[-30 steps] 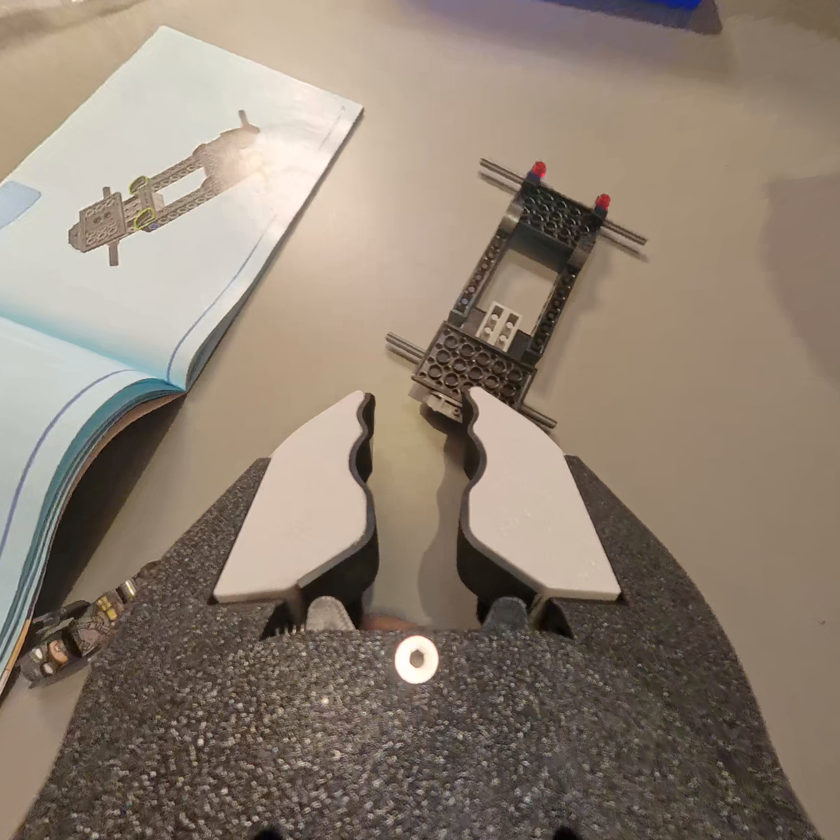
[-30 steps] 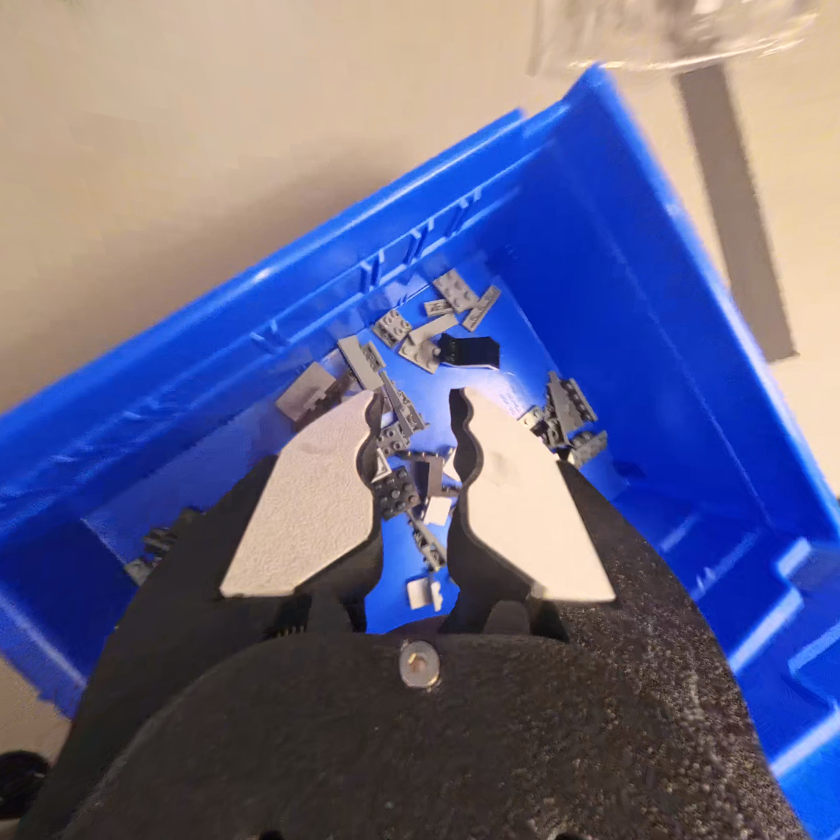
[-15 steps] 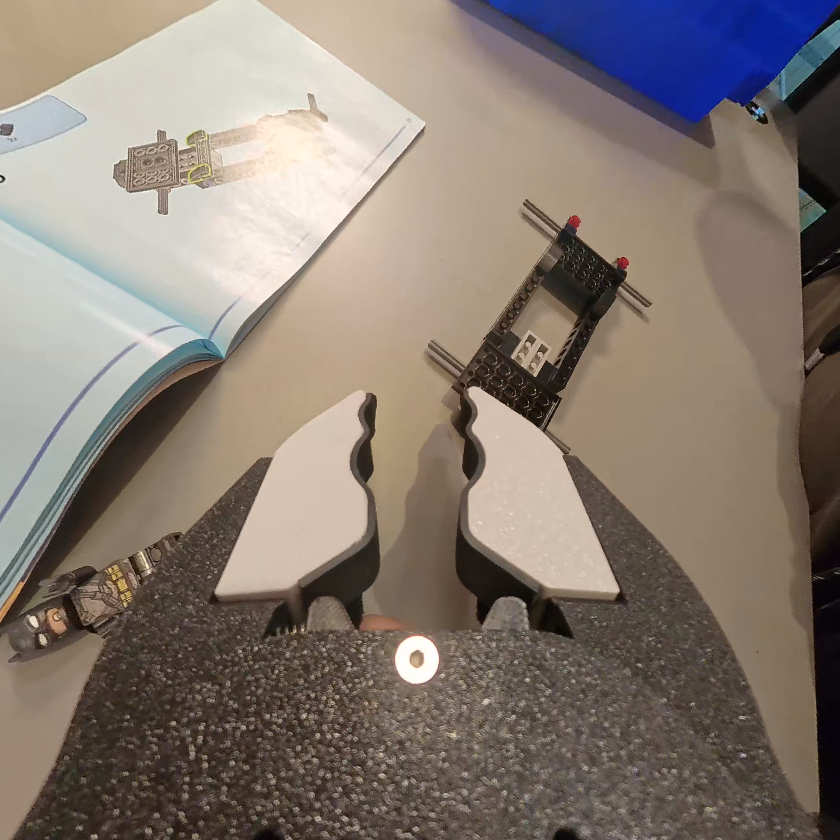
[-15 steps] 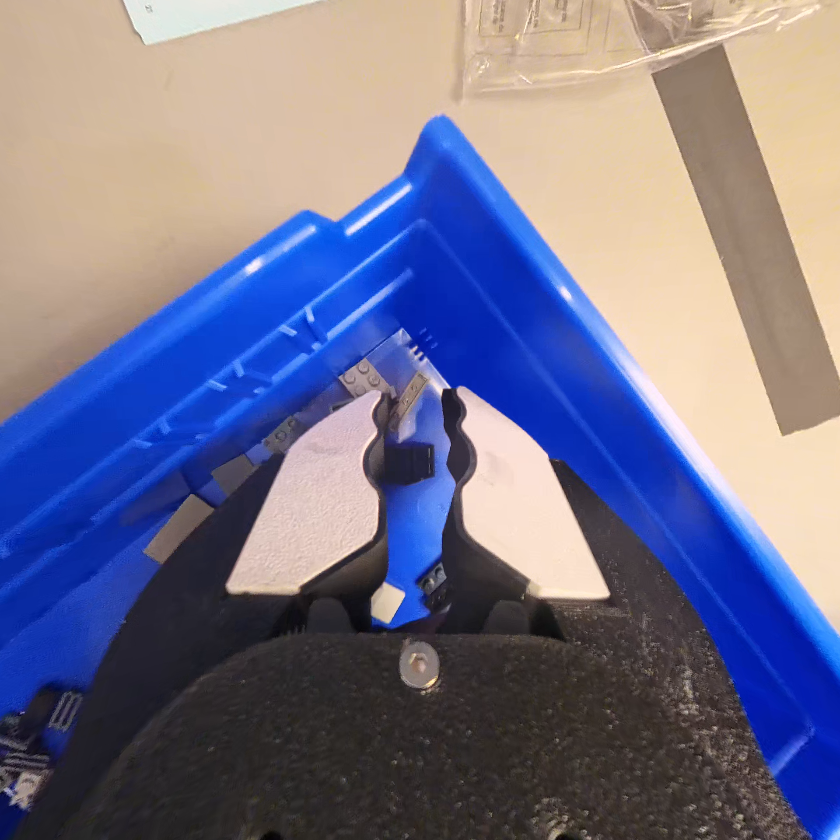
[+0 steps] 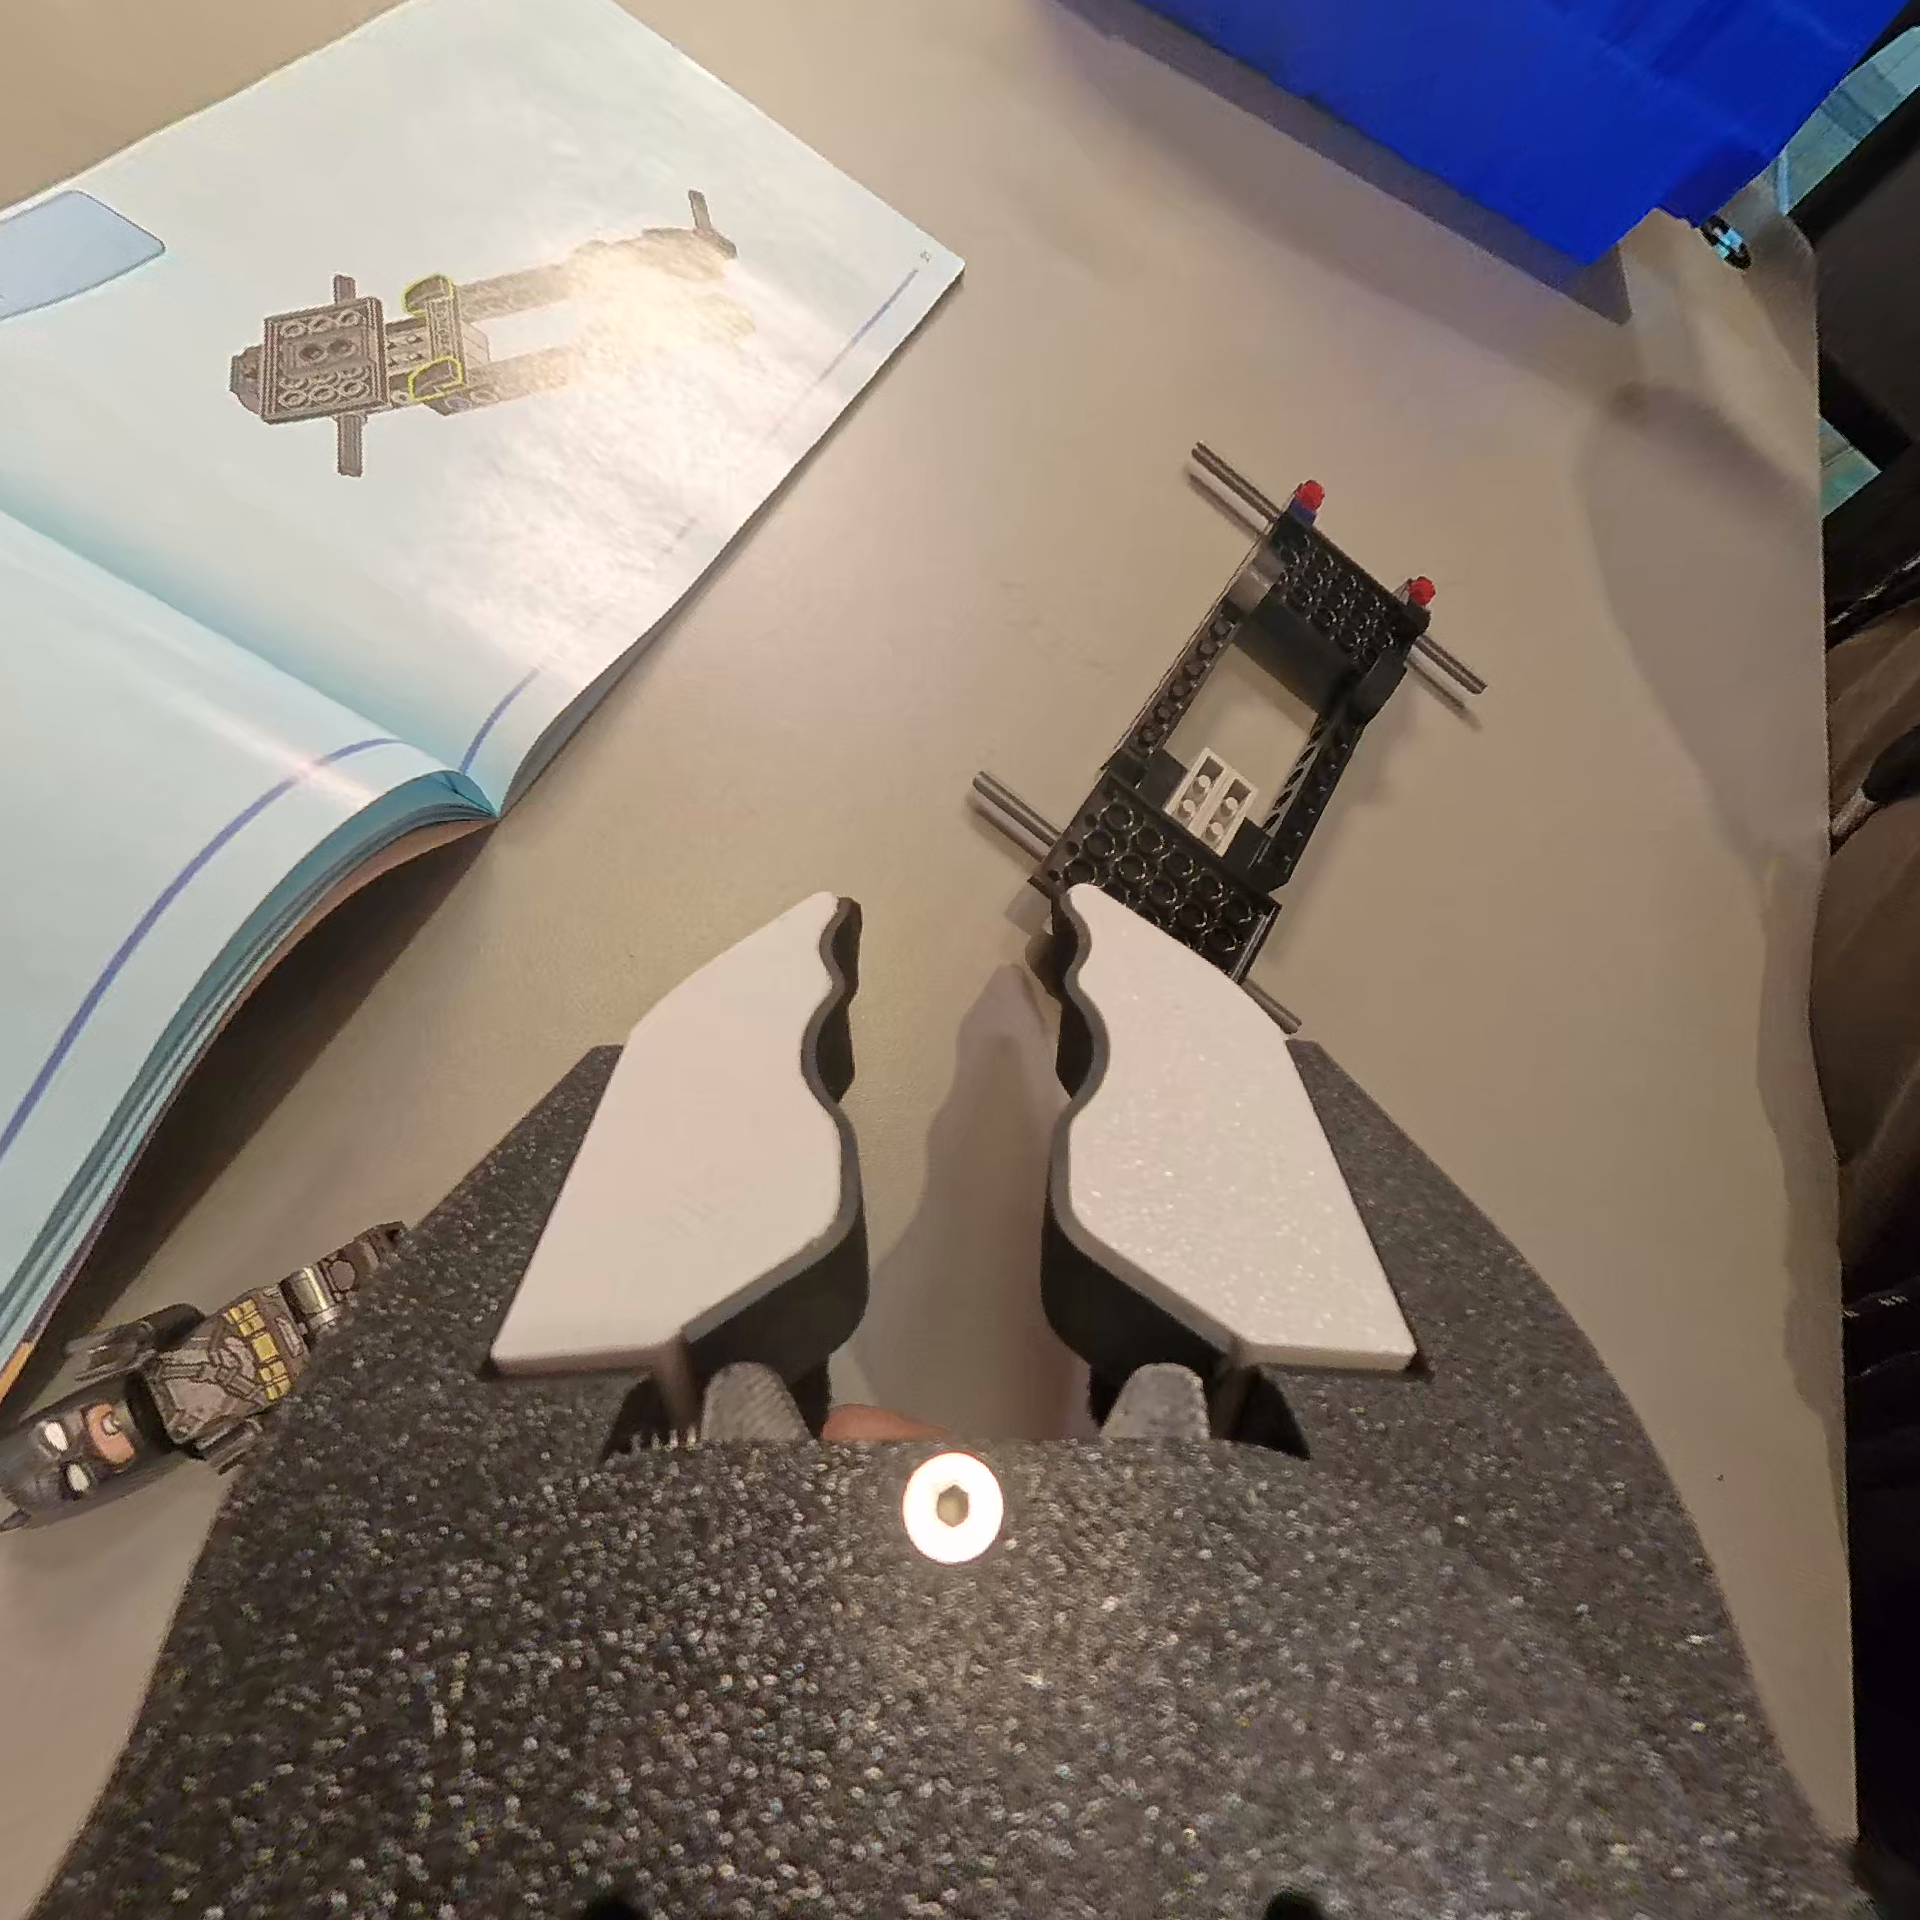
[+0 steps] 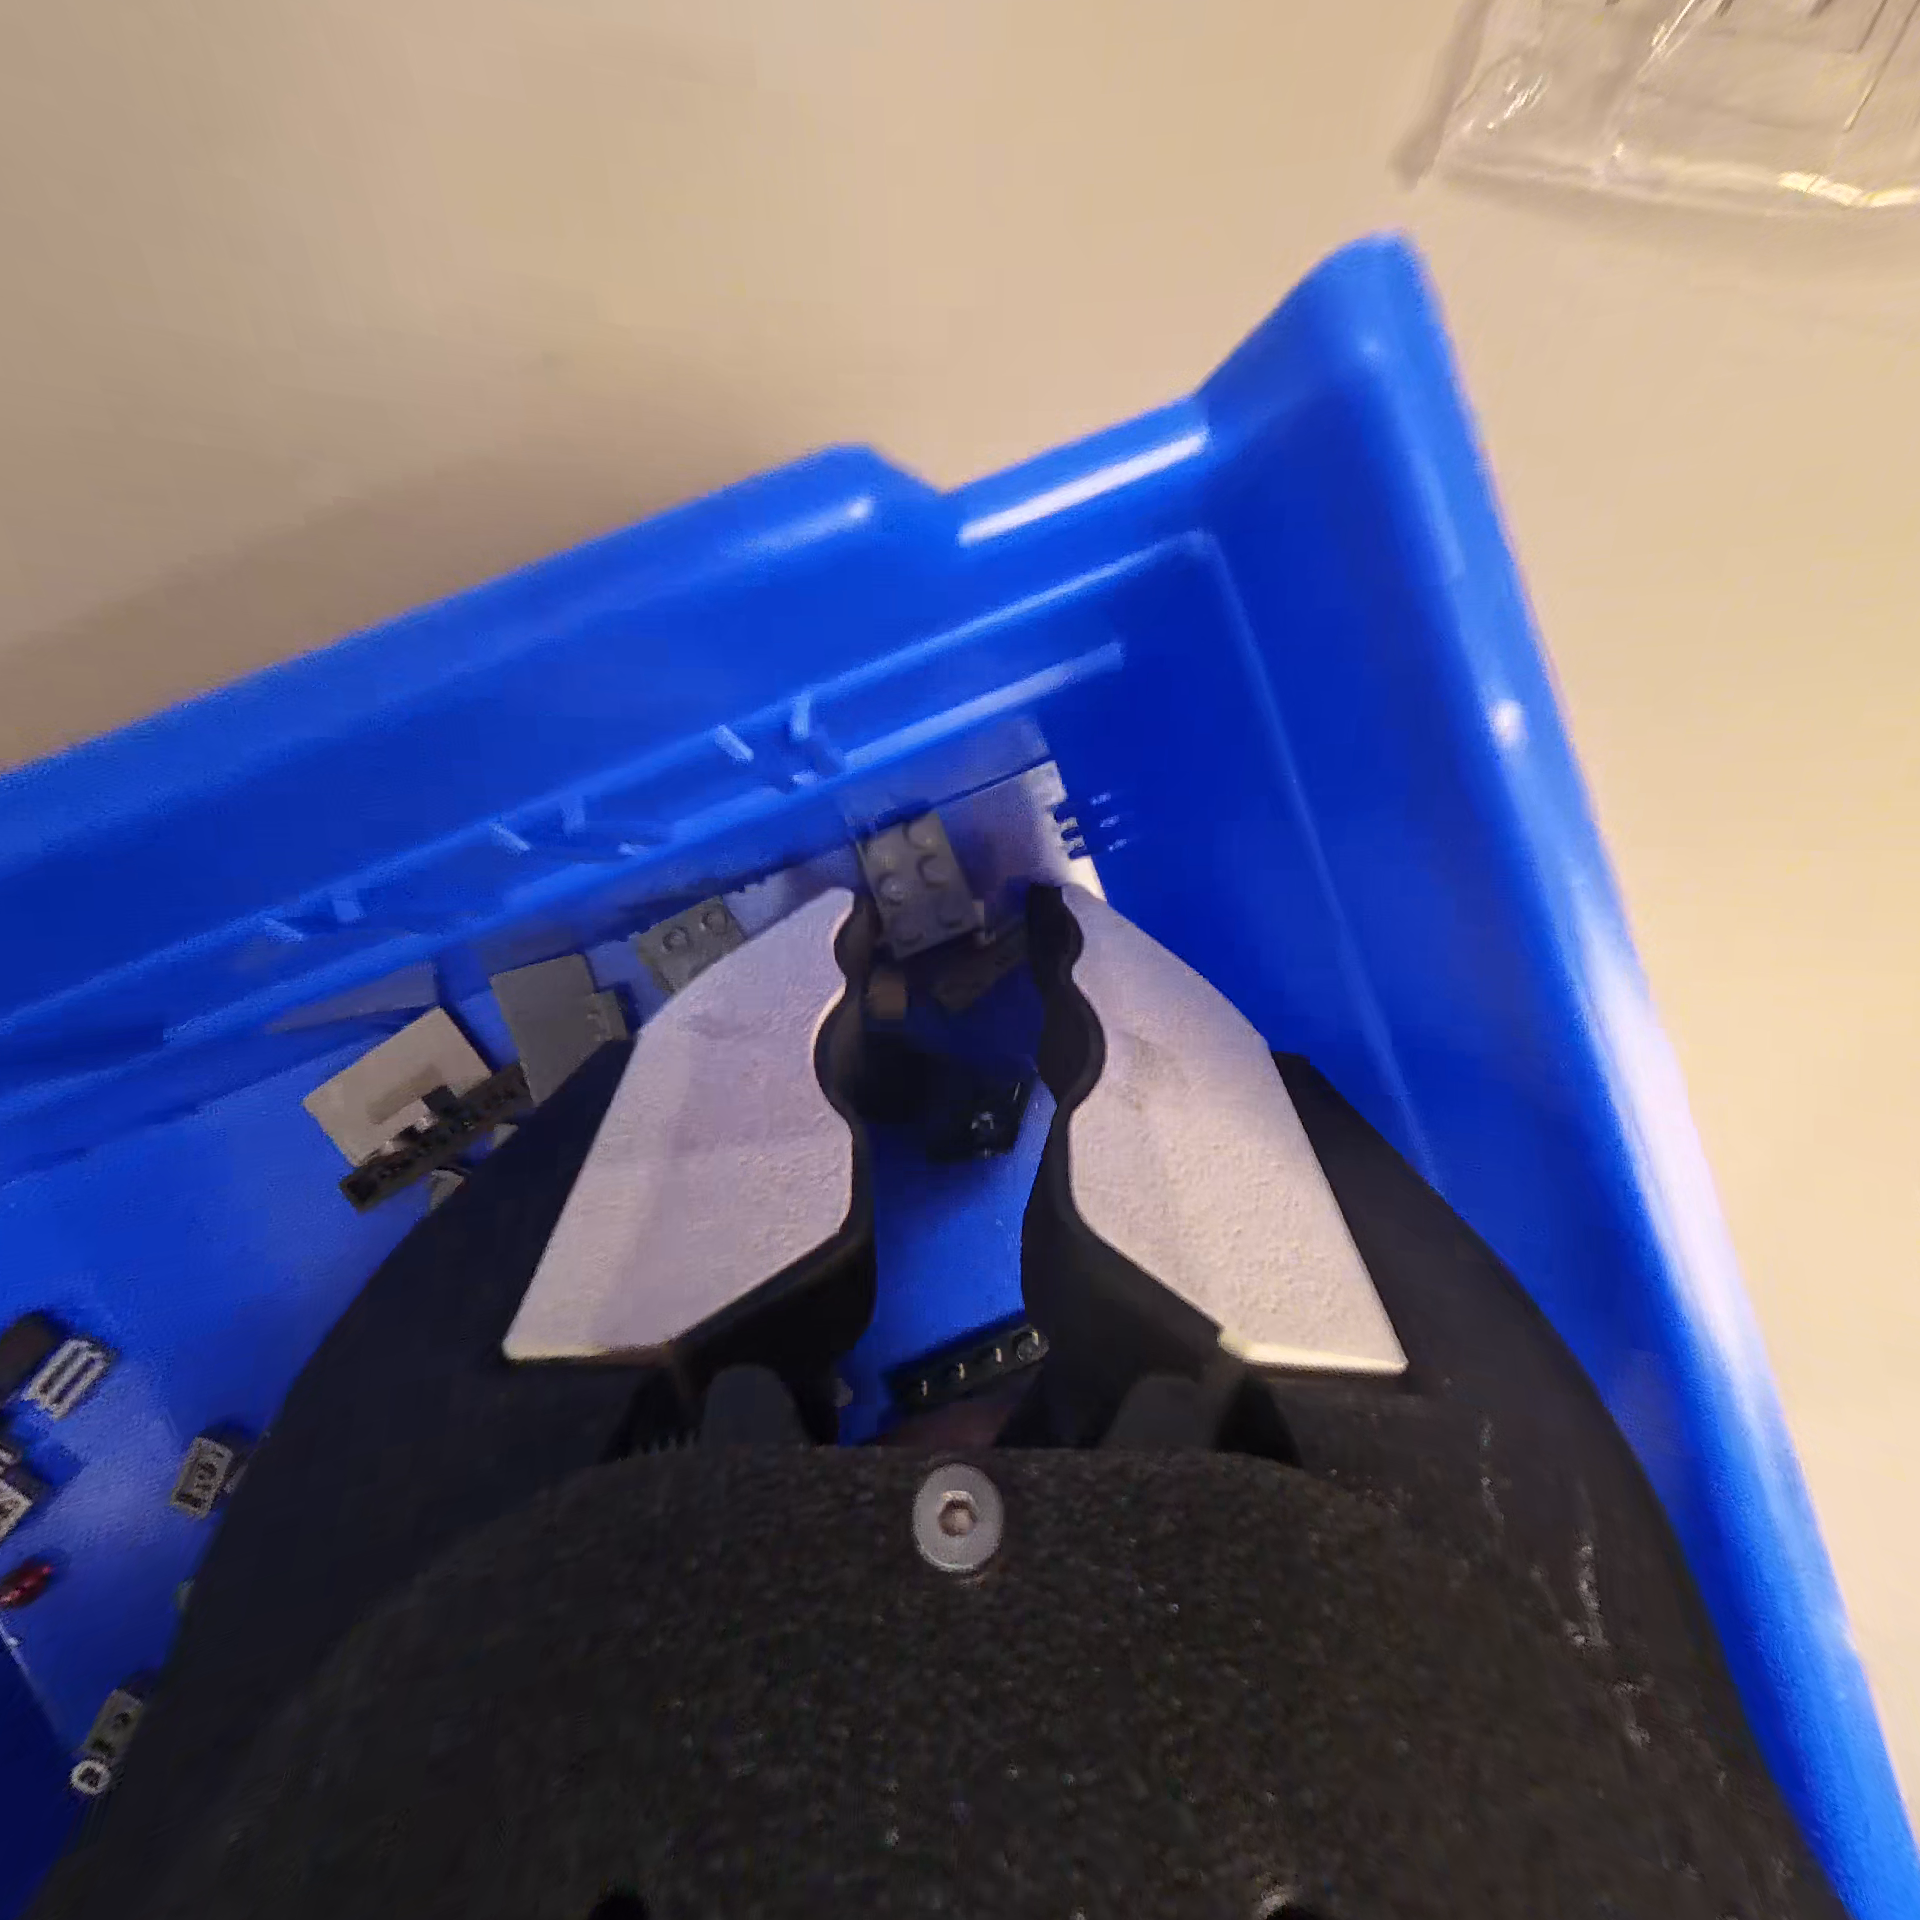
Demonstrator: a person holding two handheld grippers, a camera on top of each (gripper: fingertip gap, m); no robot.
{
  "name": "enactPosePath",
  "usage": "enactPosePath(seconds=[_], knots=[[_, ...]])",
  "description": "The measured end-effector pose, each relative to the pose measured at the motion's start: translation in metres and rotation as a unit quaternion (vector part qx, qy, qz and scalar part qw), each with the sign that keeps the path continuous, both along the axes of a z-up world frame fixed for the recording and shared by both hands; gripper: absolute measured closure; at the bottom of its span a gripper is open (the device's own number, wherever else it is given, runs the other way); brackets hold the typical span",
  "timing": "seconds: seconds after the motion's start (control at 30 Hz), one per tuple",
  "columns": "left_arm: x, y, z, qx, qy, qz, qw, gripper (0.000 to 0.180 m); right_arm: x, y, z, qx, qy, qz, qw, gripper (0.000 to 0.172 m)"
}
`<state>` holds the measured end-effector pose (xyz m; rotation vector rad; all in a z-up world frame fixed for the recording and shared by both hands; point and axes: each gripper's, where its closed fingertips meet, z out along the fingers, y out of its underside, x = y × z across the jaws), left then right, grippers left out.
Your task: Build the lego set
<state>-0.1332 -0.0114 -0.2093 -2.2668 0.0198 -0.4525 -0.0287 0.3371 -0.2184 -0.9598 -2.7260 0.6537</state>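
Blue bin (image 6: 1455, 727) held my right tongs (image 6: 940, 914), parted around a grey studded plate (image 6: 920, 883) near its corner, contact unclear. Beside the bin on the counter (image 5: 935, 520), my left tongs (image 5: 956, 925) gaped empty by the black frame (image 5: 1226, 790).

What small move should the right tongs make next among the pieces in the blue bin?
Probably ease the right tongs slightly forward, then close. They are open in the corner of the blue bin, and the grey studded plate sits at the fingertips, mostly ahead of them; contact with the pads is unclear. The left tongs are open and hold nothing.
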Motion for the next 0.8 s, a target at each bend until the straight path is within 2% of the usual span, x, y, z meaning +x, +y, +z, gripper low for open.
enactPosePath(seconds=[0.13, 0.37, 0.57, 0.7, 0.8], knots=[[-0.002, 0.000, 0.000, -0.002, -0.002, 0.005, 1.000, 0.145, 0.001, 0.000, -0.003, -0.002, -0.023, -0.008, 1.000, 0.153], [-0.002, 0.000, -0.001, -0.005, 0.002, 0.004, 1.000, 0.145, 0.011, 0.007, 0.004, -0.007, -0.022, -0.056, 0.998, 0.154], [0.001, 0.001, 0.008, 0.029, 0.016, -0.004, 0.999, 0.145, 0.030, -0.001, 0.054, -0.037, 0.032, -0.105, 0.993, 0.154], [-0.003, 0.007, 0.031, 0.091, 0.036, 0.020, 0.995, 0.145, 0.038, -0.011, 0.091, 0.000, 0.071, -0.114, 0.991, 0.154], [-0.002, 0.016, 0.057, 0.116, -0.005, 0.054, 0.992, 0.145, 0.036, -0.031, 0.117, 0.028, 0.091, -0.116, 0.989, 0.154]])
